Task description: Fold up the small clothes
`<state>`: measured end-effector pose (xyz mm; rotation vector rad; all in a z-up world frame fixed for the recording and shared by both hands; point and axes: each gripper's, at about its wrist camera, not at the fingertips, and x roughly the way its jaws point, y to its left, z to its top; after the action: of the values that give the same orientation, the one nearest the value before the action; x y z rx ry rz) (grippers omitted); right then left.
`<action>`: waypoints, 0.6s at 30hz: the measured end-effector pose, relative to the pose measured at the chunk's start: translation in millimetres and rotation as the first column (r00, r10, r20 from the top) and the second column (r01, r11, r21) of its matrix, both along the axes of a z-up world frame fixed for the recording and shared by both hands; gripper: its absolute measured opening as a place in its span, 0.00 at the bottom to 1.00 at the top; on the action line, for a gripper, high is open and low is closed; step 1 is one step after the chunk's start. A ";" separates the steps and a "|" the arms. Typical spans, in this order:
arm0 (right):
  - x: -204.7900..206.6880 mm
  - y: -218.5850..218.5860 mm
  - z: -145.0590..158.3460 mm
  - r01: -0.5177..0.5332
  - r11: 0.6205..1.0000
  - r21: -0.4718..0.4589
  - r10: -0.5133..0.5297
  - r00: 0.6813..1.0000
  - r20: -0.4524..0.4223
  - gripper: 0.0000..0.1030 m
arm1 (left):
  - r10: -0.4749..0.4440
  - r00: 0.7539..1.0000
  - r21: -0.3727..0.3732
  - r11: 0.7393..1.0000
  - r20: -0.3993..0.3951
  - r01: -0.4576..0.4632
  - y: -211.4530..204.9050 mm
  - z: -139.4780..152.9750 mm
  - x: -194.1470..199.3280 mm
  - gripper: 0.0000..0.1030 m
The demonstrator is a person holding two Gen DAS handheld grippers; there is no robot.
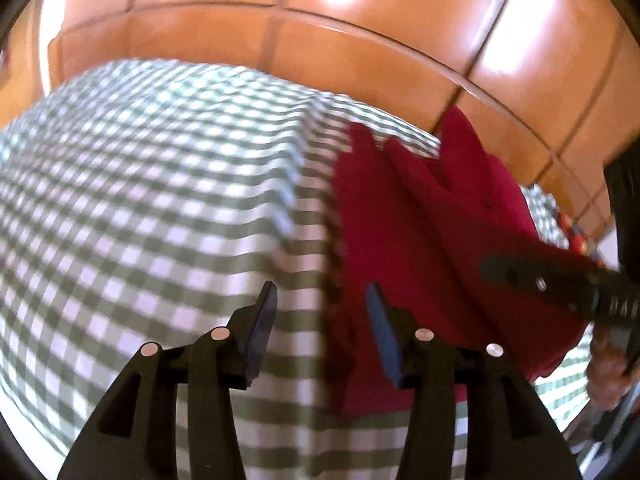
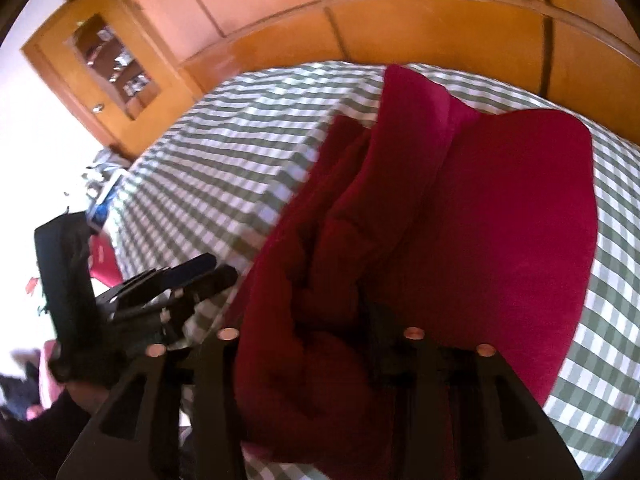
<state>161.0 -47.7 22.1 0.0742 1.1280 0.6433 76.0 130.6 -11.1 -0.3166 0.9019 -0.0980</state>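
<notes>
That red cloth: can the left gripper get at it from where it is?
Probably yes. The left gripper is open, the red cloth lies right beside it on the checked cover, with nothing between.

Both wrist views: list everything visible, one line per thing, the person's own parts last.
Red garment: one, crimson, bunched on the checked cloth.
Checked cloth: one, green and white, covering the surface.
Wooden panelling: orange-brown, behind the surface.
Cabinet: one, wooden, glass door, far left in the right wrist view.
Clutter: blurred, at the cloth's left edge; cannot tell what.
Left tongs: black with blue pads, open, over the garment's edge.
Right tongs: black, garment between them; grip unclear.
Hand: one, holding the right tongs.
</notes>
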 end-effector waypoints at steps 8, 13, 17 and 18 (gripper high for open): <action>-40.1 -39.2 32.0 -0.010 0.965 0.264 0.010 1.000 0.001 0.65 | 0.024 0.999 -0.315 0.949 0.026 -0.015 41.6 19.9 -1.4 0.54; -72.2 -82.9 35.3 0.064 0.968 0.243 -0.069 0.998 0.013 0.65 | -0.061 0.997 -0.432 0.899 0.037 0.071 20.5 29.2 20.7 0.61; -90.1 -107.6 19.2 0.142 0.974 0.175 -0.143 0.990 -0.005 0.65 | -0.148 0.989 -0.449 0.884 -0.014 0.127 -7.0 28.2 45.9 0.64; -93.6 -110.5 14.9 0.155 0.975 0.158 -0.155 0.988 -0.007 0.65 | -0.182 0.983 -0.468 0.872 -0.031 0.146 -14.8 26.2 55.1 0.68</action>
<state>67.4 -158.2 37.0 0.2942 1.0530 0.5921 131.1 115.8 15.1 -0.6945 0.9728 -0.4692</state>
